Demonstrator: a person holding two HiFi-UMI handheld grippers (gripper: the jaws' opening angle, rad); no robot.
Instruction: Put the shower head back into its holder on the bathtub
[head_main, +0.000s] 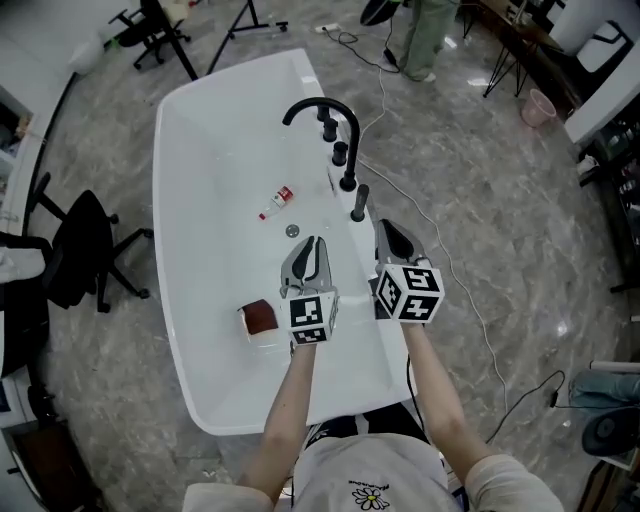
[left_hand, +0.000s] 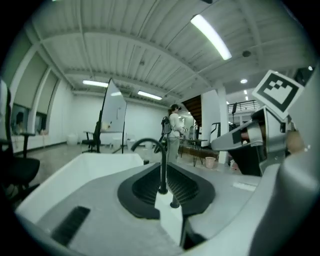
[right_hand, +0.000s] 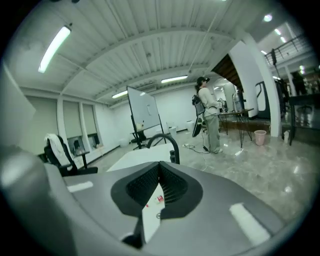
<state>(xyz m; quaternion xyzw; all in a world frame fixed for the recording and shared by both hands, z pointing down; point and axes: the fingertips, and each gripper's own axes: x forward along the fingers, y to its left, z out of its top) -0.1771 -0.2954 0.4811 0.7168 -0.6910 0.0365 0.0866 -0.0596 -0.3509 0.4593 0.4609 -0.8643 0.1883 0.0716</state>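
**Grippers hover empty over the bathtub, shower head apparently in its holder**

A long white freestanding bathtub (head_main: 215, 150) fills the middle of the grey marble-patterned floor. On its right rim a black gooseneck tap (head_main: 325, 108) arches over a row of black knobs. The person stands at the near end of the tub and holds both tools above that rim.

The left gripper (head_main: 312, 245) shows only a narrow slit between its ribbed pads, with nothing in it. The right gripper (head_main: 390, 232), just beside it, has its jaws pressed fully together and is also empty.

The slim black stick-shaped shower head (head_main: 359, 203) stands upright on the rim, nearest the grippers and last in the row of fittings. It appears to sit in its holder, though the socket itself is too small to make out, and no hose is visible.

It looks rigid, smooth and fairly light, and probably slippery when wet. The surest grip would be across the middle of its stem, keeping it vertical.

A small white bottle with a red label (head_main: 277, 202) lies on the tub floor.
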